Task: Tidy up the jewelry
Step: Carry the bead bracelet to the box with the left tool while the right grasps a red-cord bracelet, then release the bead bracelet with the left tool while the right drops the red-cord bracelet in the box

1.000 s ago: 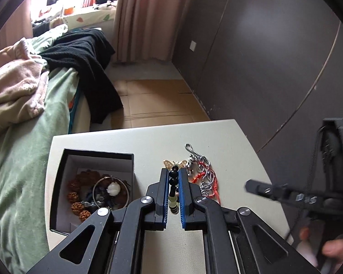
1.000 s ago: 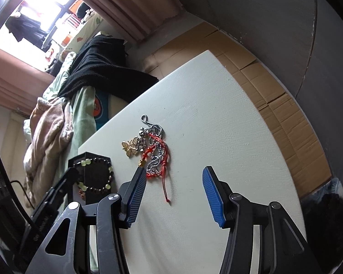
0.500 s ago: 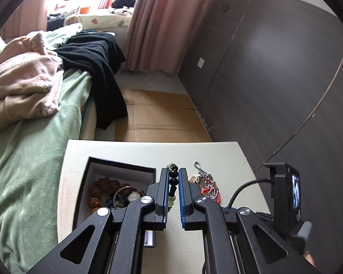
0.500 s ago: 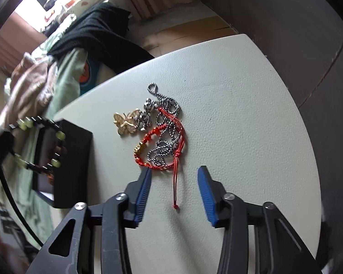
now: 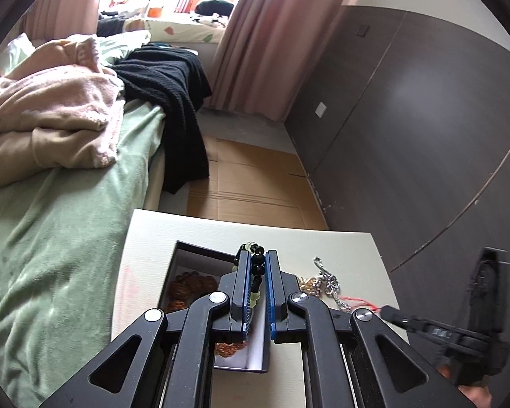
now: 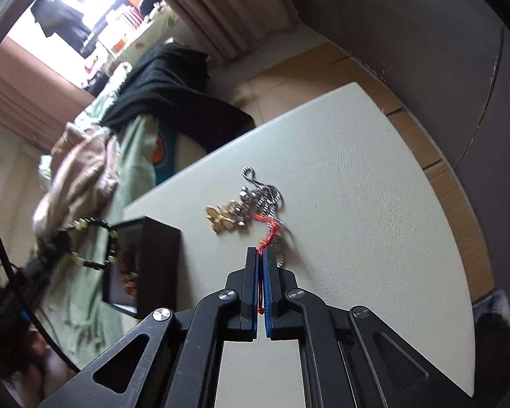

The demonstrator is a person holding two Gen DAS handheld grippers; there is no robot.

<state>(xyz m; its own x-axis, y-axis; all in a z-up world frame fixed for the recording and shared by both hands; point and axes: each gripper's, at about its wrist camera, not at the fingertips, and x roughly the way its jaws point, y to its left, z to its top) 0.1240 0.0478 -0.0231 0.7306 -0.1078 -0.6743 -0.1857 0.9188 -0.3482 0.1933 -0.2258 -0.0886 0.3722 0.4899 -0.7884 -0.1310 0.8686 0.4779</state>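
Location: a home bedroom. Indicators: a bed with green cover at left, strewn with a pink blanket and black garment; pink curtains at the far window; a small white table near the dark wall panelling.

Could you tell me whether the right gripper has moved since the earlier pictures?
Yes. The right gripper has advanced toward the pile by the silver chain and shut on the red cord bracelet, which earlier lay ahead of its open fingers.
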